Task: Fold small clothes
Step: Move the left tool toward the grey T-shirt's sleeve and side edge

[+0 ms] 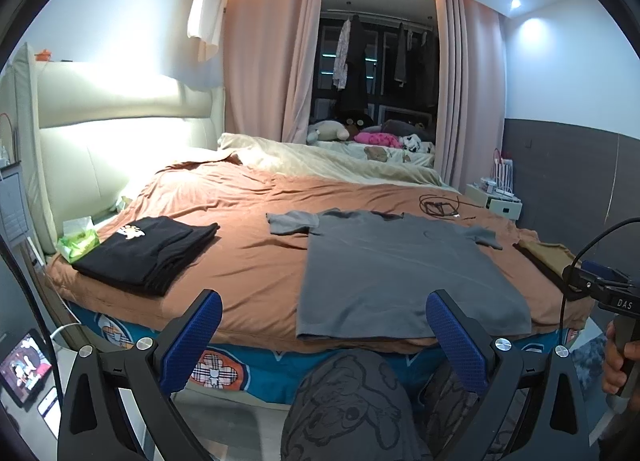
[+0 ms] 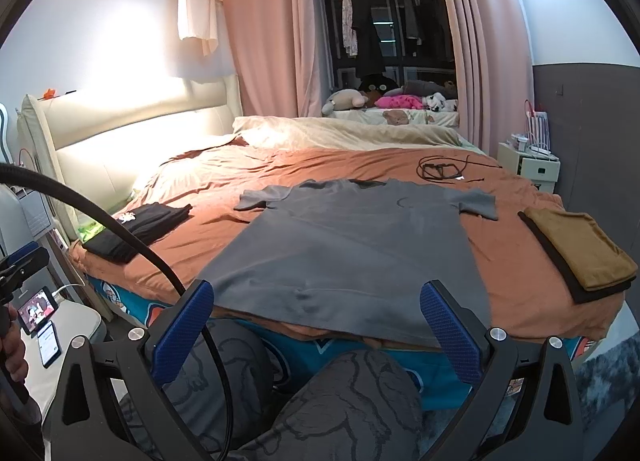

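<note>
A grey T-shirt [image 1: 400, 269] lies spread flat on the brown bed sheet [image 1: 248, 257], hem at the near edge, sleeves out to both sides; it also shows in the right wrist view [image 2: 352, 253]. My left gripper [image 1: 324, 321] is open and empty, held back just off the bed's near edge, in front of the shirt's hem. My right gripper [image 2: 316, 313] is open and empty, also just short of the hem. The right gripper's body shows at the right of the left wrist view [image 1: 600, 289].
A folded black garment [image 1: 148, 253] lies at the left of the bed, next to a green tissue pack [image 1: 78, 241]. A folded tan and black stack [image 2: 580, 253] lies at the right edge. A black cable [image 2: 440, 171] lies farther back. My knees [image 2: 348, 401] are below the bed edge.
</note>
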A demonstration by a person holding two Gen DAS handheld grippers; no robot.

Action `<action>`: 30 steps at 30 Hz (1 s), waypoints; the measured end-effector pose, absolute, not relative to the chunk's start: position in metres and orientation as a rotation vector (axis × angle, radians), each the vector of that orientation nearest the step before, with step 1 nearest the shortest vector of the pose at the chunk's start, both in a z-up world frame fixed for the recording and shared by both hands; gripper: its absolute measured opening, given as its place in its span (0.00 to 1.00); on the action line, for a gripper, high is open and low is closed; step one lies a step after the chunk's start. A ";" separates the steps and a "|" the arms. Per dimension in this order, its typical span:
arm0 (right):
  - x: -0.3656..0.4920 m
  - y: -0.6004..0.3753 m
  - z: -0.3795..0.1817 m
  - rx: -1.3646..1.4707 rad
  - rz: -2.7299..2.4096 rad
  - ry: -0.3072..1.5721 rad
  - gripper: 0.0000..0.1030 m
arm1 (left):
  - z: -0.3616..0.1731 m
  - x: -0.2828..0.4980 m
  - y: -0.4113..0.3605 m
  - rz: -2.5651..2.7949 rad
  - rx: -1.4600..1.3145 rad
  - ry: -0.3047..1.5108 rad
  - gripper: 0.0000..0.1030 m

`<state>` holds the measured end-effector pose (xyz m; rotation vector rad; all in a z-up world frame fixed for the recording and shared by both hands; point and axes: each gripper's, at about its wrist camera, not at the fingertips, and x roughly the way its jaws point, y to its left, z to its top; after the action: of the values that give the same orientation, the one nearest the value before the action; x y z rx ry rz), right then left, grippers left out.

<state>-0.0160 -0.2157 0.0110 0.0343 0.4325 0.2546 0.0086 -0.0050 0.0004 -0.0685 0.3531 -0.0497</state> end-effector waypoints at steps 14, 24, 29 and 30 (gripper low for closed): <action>0.034 -0.204 0.012 0.036 0.254 0.480 1.00 | -0.005 0.069 0.010 -0.050 -0.092 0.385 0.99; 0.090 -0.191 0.015 0.027 0.251 0.543 1.00 | -0.013 0.127 0.023 -0.051 -0.105 0.454 0.99; 0.120 -0.186 0.019 0.025 0.257 0.559 1.00 | -0.014 0.158 0.031 -0.045 -0.120 0.482 0.99; 0.124 -0.186 0.019 0.025 0.258 0.560 1.00 | -0.015 0.165 0.031 -0.044 -0.120 0.490 0.99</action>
<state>0.1237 -0.1858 0.0193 0.0247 0.5604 0.2580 0.1646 0.0314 -0.0147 -0.1199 0.4899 -0.0436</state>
